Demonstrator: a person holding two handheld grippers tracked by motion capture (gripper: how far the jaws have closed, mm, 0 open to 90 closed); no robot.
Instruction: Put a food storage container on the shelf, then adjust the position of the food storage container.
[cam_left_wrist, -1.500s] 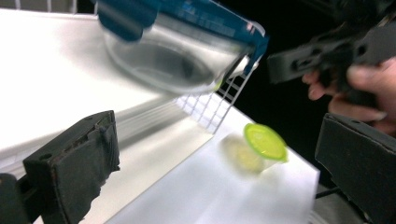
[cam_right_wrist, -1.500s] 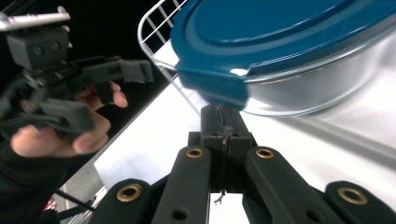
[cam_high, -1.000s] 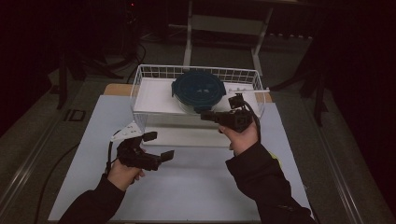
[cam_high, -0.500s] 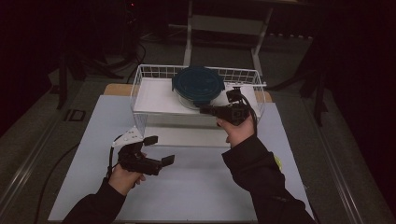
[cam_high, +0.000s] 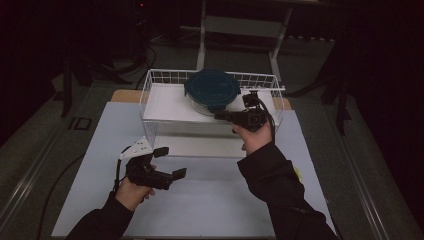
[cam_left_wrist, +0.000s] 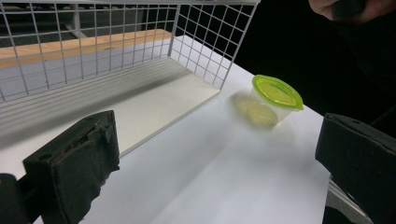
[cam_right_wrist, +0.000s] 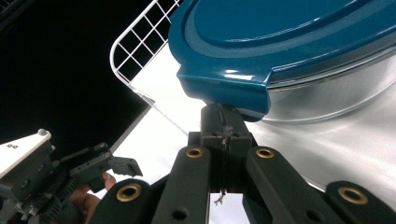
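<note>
Two tools, state: the right tool (cam_high: 220, 115) has its jaws pressed flat together with nothing between them. The left tool (cam_high: 171, 161) stands wide open and empty above the tabletop (cam_high: 215, 205).
Work in hand: the closed tip of the right tool sits under the corner tab (cam_right_wrist: 224, 88) of the blue lid (cam_high: 212, 87). Judged to be prying or nudging that tab.
Thing, place: the lid is on a glass container (cam_right_wrist: 336, 93), which stands on the white floor of the wire basket (cam_high: 150, 82), toward the back and right of the middle.
Risk 1: a closed tip has no hold on the tab. An upward push could slip off the rounded lip, and the tool would jump toward the basket's wires.
Risk 2: nothing steadies the glass. A push on the tab may slide or tip the whole container toward the rear wall rather than free the lid.
Risk 3: if the tab pops suddenly, the lid may flip off inside the basket.
Edges: the basket's front rim lies just below the right wrist and its right wall is near the hand, so there is little sideways room there.
Open room: the basket floor to the left of the container is bare. The tabletop in front is wide and free for the left tool to come in and brace.
Bystander: a small green-lidded cup (cam_left_wrist: 276, 91) stands on the tabletop outside the basket's corner, near the right sleeve. An elbow swing could knock it.
</note>
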